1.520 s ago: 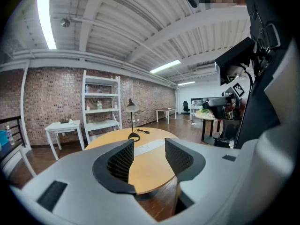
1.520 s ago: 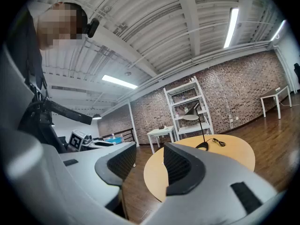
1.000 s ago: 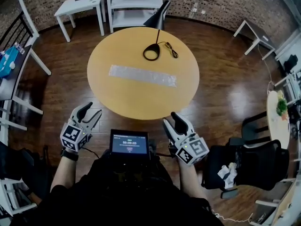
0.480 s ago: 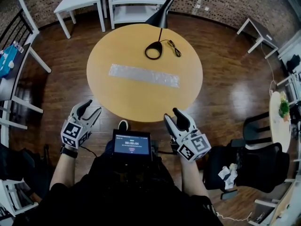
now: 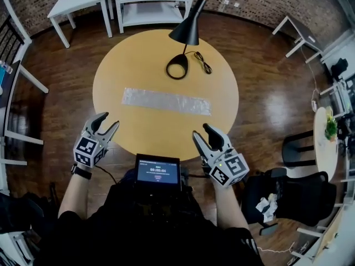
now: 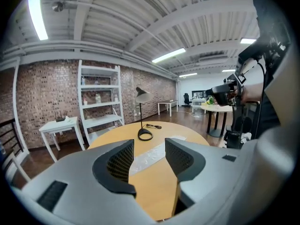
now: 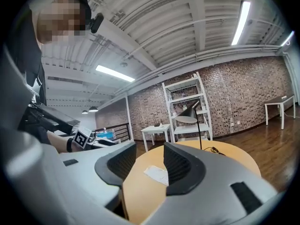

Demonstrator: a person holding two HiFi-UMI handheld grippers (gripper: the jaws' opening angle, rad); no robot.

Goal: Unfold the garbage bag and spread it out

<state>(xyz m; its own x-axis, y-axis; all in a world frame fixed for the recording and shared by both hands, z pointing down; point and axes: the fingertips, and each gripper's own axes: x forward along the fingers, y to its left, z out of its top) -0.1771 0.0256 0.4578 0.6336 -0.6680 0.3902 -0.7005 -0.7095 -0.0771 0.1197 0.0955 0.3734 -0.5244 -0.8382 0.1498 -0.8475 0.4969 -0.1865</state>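
Approach underway: your left gripper (image 5: pixel 108 122) and right gripper (image 5: pixel 202 132), half-open and empty, now sit nearer the still-folded garbage bag (image 5: pixel 165 101).

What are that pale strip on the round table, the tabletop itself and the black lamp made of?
Strip: thin translucent plastic film, judging by its crinkled sheen. Tabletop: probably wood or laminate, with a smooth matte yellow-tan face. Lamp: likely black-painted metal, with a slim stem and a matte shade.

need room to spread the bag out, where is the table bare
The widest bare strip of the table lies between the bag and the near rim. Both ends beyond the bag are bare too. The far side is crowded: lamp and its cord.
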